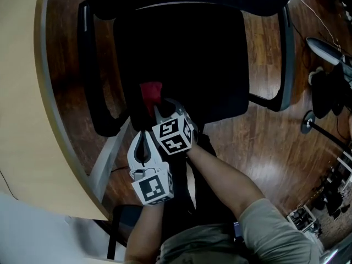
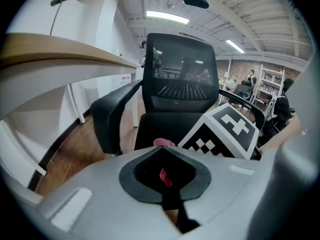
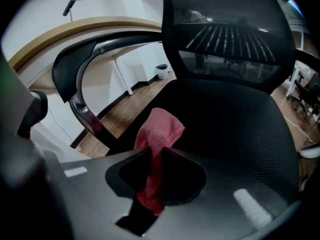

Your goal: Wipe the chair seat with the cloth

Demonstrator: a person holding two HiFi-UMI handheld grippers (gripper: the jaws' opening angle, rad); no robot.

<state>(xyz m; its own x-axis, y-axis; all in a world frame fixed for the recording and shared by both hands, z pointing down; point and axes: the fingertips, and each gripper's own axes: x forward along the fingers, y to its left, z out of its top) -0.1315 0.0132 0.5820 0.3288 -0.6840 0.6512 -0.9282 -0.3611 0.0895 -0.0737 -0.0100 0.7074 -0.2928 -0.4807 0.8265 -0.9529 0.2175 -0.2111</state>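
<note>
In the head view, the right gripper (image 1: 157,104) sits at 1 o'clock of the left gripper (image 1: 142,130). It holds the red cloth (image 1: 151,92) over the near edge of the black chair seat (image 1: 203,65); we cannot tell whether the cloth touches the seat.

In the left gripper view, our left jaws rest together with 1 small red fleck (image 2: 165,176) at their seam. The cloth peeks above them at 12 o'clock.

In the right gripper view, the 2 jaws are clamped on the cloth, which bunches past the tips toward 12 o'clock.

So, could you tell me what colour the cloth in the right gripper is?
Pinkish red; the cloth shows best in the right gripper view.
</note>
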